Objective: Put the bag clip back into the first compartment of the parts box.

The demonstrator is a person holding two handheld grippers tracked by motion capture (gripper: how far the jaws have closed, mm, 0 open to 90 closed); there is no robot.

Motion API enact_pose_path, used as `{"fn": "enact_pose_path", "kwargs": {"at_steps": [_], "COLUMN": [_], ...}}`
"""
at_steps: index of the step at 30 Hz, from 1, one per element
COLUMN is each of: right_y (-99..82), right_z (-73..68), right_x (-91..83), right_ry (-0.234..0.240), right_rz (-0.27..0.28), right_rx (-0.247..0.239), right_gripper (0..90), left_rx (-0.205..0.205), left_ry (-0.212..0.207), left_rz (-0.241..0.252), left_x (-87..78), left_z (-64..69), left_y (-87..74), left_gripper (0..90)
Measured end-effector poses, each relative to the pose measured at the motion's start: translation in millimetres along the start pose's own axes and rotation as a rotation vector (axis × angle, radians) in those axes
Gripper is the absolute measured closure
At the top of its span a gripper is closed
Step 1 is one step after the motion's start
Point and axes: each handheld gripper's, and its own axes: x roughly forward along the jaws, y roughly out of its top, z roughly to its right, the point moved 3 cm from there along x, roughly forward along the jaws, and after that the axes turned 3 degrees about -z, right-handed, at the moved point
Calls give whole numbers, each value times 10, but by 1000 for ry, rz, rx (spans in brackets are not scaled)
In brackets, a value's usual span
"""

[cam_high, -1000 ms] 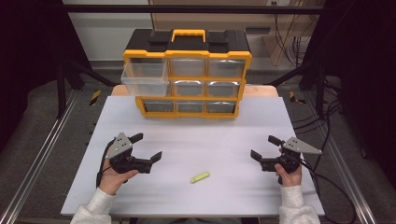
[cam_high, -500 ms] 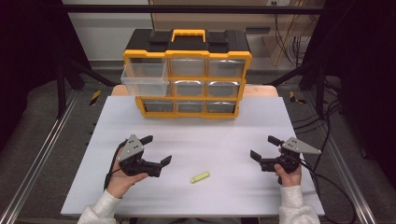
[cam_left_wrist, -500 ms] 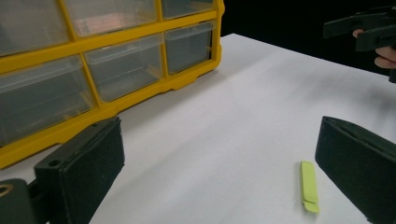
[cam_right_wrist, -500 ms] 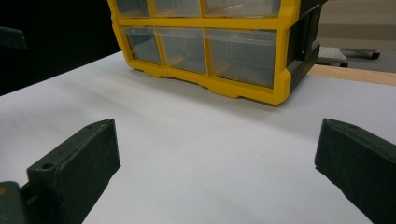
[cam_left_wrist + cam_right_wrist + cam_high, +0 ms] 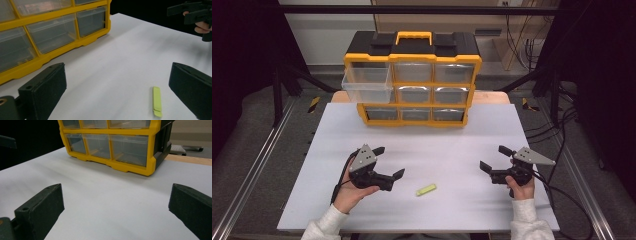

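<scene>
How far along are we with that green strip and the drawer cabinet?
Done: the top-left drawer is pulled out. In hand: the open left gripper points at the green strip, not yet touching. Left: grasp it and probably drop it in the drawer. The right gripper is open, apart.

Yellow-and-black drawer organizer (image 5: 412, 80) at the white table's (image 5: 452, 210) far edge; its top-left clear drawer (image 5: 366, 84) pulled out, other drawers closed.
</scene>
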Motion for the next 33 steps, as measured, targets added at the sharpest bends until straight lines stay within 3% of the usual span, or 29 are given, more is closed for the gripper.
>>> {"fn": "enact_pose_path", "kwargs": {"at_steps": [13, 33], "right_y": [-3, -5], "right_z": [-2, 0], "right_x": [4, 8], "right_ry": [0, -1], "right_rz": [-1, -3], "right_rx": [-2, -6], "right_gripper": [4, 4], "left_rx": [11, 34], "left_ry": [-31, -96], "left_rz": [-33, -149], "left_x": [156, 569], "left_z": [113, 394], "left_y": [119, 130], "left_gripper": [9, 9]}}
